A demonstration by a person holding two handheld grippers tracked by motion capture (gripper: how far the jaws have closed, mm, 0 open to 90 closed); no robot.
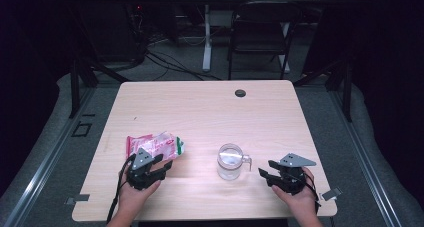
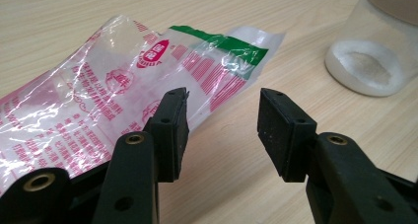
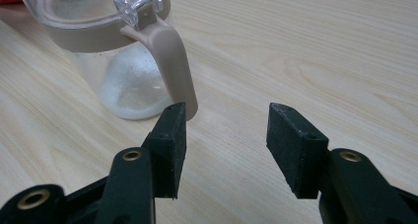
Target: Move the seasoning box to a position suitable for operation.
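Two tools: both rest low on the light wooden tabletop.
Left tool: jaws wide apart, holding nothing, beside the crinkled clear plastic bag with red and green print.
Right tool: jaws wide, empty, just before the beige handle.
Clear glass jar with white powder: stands between both tools.
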